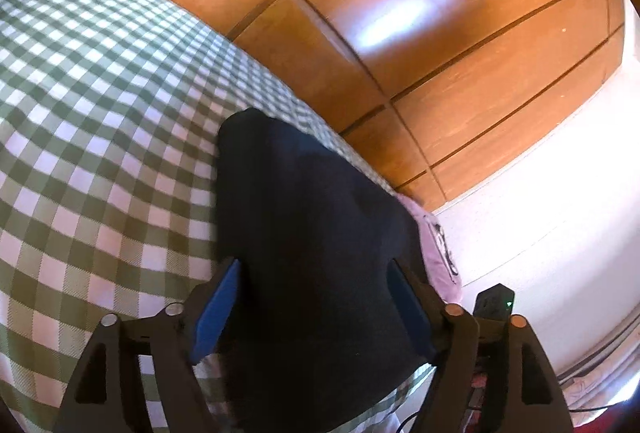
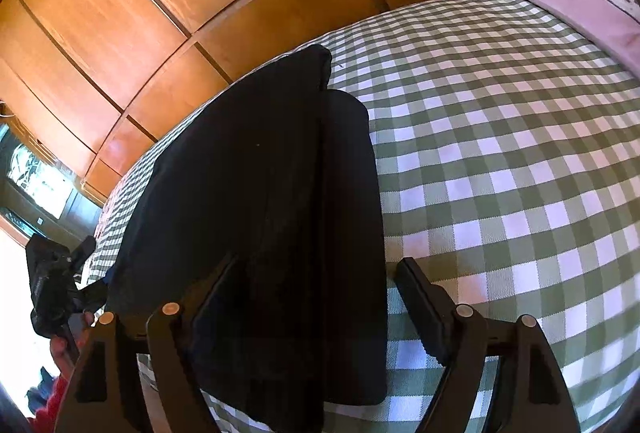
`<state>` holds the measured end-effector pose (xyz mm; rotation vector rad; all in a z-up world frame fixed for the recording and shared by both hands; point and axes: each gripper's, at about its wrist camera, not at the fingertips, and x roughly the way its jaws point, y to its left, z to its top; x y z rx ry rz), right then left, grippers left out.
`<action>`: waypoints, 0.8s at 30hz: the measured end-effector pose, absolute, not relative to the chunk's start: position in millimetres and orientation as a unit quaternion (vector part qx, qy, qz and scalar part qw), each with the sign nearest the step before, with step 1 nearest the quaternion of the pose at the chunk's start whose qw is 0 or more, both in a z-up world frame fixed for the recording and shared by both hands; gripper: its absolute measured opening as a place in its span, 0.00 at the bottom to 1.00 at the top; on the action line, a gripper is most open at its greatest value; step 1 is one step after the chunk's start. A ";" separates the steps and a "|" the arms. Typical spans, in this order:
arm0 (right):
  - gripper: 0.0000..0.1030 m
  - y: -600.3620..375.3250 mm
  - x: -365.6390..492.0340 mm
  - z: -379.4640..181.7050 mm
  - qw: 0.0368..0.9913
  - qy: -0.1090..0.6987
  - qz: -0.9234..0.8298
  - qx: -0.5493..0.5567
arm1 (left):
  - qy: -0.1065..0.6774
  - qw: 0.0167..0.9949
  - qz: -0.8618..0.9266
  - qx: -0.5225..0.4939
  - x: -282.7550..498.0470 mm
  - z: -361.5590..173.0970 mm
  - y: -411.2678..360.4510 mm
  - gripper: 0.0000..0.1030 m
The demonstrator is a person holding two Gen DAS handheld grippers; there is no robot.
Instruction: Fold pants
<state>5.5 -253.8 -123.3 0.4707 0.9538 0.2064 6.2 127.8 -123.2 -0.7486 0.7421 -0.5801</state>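
From the left wrist cam I see the left gripper point(image 1: 316, 309) with its blue pads point(image 1: 218, 307) spread wide, one on each side of a raised hump of the pants point(image 1: 304, 217). The dark cloth fills the gap, but I can't tell if the pads actually press it (looks more like straddling than a clamp). The pants lie on the bed point(image 1: 100, 105), on its green-and-white check cover, close to the far edge where the wood panels point(image 1: 460, 45) begin. A pink pillow point(image 1: 436, 249) sits just right of the pants in this view.

From the right wrist cam, the right gripper point(image 2: 316, 309) is also apart, fingers wide. Its left finger point(image 2: 218, 307) lies over the pants point(image 2: 256, 193); the right finger point(image 2: 420, 309) is over bare check cover, apart from the cloth. The pants show as a long folded strip w/ two stacked layers, one edge running lengthwise down the middle, stretching away toward the far side of the bed point(image 2: 500, 153). The pillow point(image 2: 580, 9) is at the top right corner, well apart from the pants. At lower left I see the other gripper unit (dark, partly blurred), near the bed edge.
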 end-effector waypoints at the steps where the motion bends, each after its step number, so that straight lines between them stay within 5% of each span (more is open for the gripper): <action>1: 0.79 -253.8 6.0 -123.8 0.857 0.454 0.099 0.225 | 0.348 0.825 -0.276 -0.349 6.4 -122.2 125.4 0.81; 24: 0.80 -255.9 12.9 -130.4 0.859 0.445 0.117 0.223 | 0.400 0.823 -0.298 -0.271 17.2 -139.6 99.6 0.85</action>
